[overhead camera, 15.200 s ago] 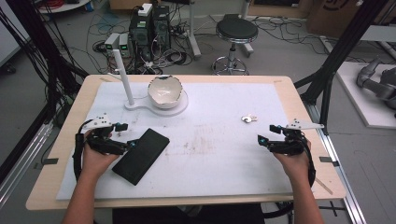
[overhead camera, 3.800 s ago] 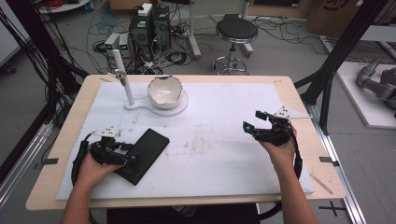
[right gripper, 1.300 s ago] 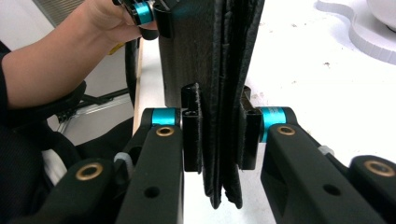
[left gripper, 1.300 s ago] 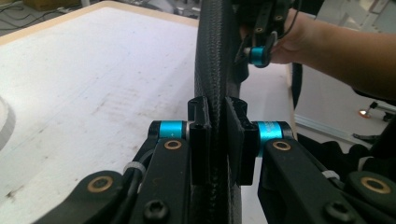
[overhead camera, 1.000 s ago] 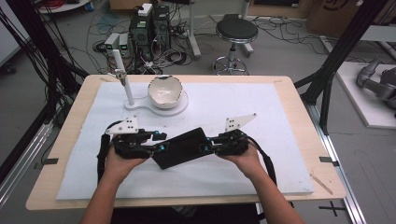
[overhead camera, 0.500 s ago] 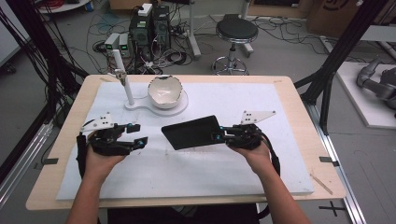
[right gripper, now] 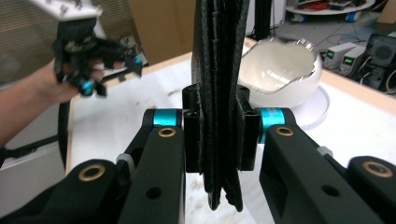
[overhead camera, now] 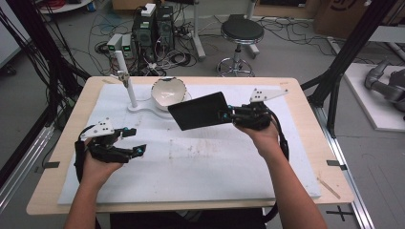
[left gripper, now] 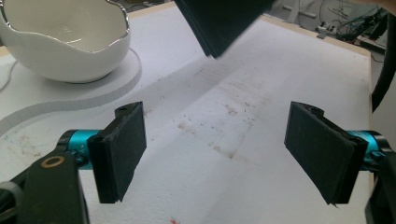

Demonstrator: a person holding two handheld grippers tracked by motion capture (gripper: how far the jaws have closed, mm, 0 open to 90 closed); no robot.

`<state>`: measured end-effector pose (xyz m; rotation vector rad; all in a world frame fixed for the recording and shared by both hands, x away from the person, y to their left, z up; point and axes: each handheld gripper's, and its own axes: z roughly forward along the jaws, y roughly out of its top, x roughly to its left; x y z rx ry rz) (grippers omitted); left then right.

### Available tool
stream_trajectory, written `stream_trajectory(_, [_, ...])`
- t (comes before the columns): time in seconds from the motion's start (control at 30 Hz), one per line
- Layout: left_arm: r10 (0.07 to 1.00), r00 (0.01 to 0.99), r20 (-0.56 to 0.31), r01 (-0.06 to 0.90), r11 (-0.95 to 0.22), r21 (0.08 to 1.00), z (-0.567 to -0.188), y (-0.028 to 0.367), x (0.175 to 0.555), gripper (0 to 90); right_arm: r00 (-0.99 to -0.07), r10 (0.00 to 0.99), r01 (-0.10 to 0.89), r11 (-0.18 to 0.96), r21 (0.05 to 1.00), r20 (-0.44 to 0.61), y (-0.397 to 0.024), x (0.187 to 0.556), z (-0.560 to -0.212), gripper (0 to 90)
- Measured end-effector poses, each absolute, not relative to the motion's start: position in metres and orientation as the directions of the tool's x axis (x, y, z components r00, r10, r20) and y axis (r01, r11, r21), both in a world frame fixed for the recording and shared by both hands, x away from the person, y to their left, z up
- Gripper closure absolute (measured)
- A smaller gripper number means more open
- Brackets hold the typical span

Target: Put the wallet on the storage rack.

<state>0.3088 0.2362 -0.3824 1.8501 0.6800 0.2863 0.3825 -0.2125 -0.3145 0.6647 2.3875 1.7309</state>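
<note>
Right gripper (overhead camera: 228, 115) clenches its fingers (right gripper: 194, 135) on a black pad (overhead camera: 199, 110), held above the desk (overhead camera: 305, 114) beside the bowl (overhead camera: 168, 91). Left gripper (overhead camera: 133, 141) fingers (left gripper: 122, 149) spread wide, released, holding nothing.

A wooden table (overhead camera: 305, 102) carries a white sheet (overhead camera: 215, 167) that covers most of its top, stained with small brown marks near the middle. On the sheet, at the far left, sits a flat white base (overhead camera: 143, 109) with an upright post (overhead camera: 125, 78) and a white bowl (overhead camera: 168, 90) on it
</note>
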Motion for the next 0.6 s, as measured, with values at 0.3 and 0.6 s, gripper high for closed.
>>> stream_trajectory(0.3, [0.585, 0.805, -0.102, 0.322, -0.285, 0.903, -0.385, 0.236, 0.309, 14.0, -0.876, 0.457, 0.301, 0.266, 0.916, 0.156, -0.199, 0.425, -0.288, 78.4])
stream_trajectory(0.6, [0.598, 0.796, -0.093, 0.333, -0.306, 0.892, -0.387, 0.236, 0.311, 7.6, -0.86, 0.486, 0.331, 0.295, 0.896, 0.158, -0.176, 0.461, -0.273, 78.3])
